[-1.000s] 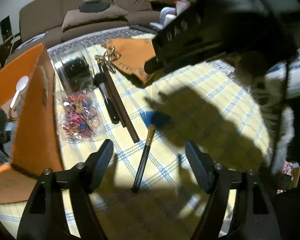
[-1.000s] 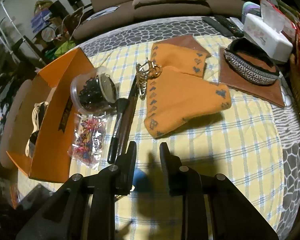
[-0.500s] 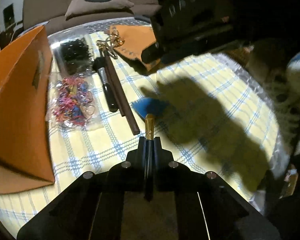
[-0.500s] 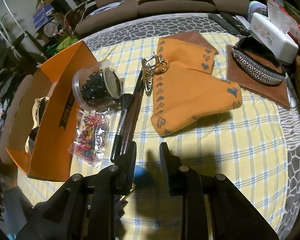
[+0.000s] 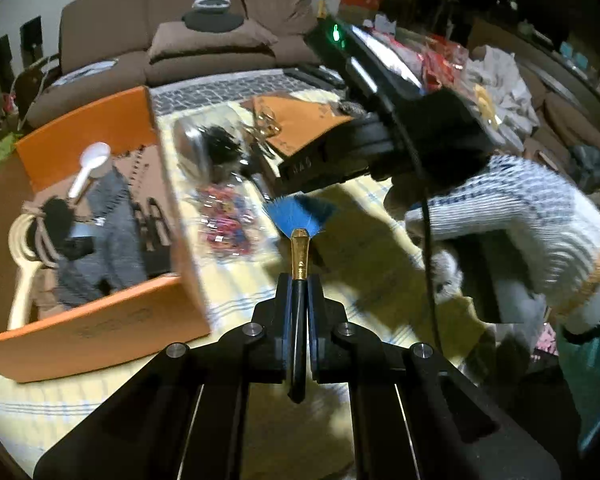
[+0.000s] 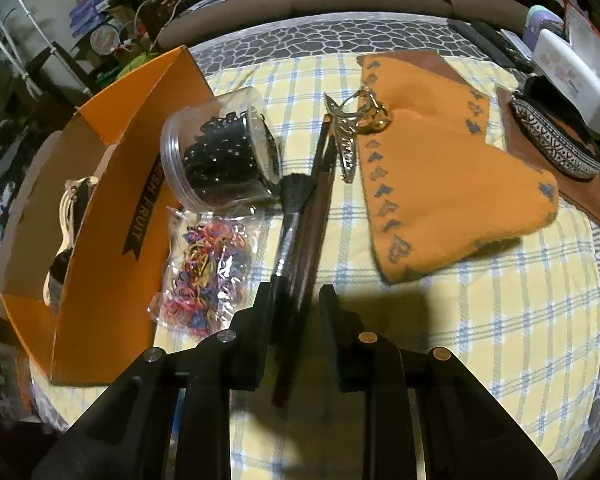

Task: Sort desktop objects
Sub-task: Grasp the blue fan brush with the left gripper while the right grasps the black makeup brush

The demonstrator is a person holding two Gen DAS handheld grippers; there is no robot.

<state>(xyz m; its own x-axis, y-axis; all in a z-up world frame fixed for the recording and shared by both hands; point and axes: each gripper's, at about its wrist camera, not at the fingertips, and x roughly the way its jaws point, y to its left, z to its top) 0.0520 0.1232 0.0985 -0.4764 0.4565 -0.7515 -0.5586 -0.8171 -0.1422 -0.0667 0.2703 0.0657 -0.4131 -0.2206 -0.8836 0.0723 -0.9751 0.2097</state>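
Note:
My left gripper (image 5: 299, 285) is shut on the black handle of a blue fan brush (image 5: 300, 216) with a gold ferrule, held above the checked tablecloth beside the open orange box (image 5: 172, 208). My right gripper (image 6: 294, 294) is open, its jaws a small gap apart, hovering over the lower ends of a black makeup brush (image 6: 288, 216) and a brown stick (image 6: 312, 224) that lie side by side. The right gripper's body (image 5: 364, 140) shows in the left wrist view, above the brush head.
The orange box (image 6: 112, 216) holds a white spoon (image 5: 90, 168), grey cloth and dark items. A clear jar of black bands (image 6: 220, 152), a bag of coloured bands (image 6: 204, 268), a gold hair claw (image 6: 352, 132), an orange cloth (image 6: 440, 184) and a patterned headband (image 6: 552, 140) lie on the table.
My left gripper closed on the blue fan brush, lifted it and swung left towards the orange box. My right gripper moved forward over the black brush and brown stick.

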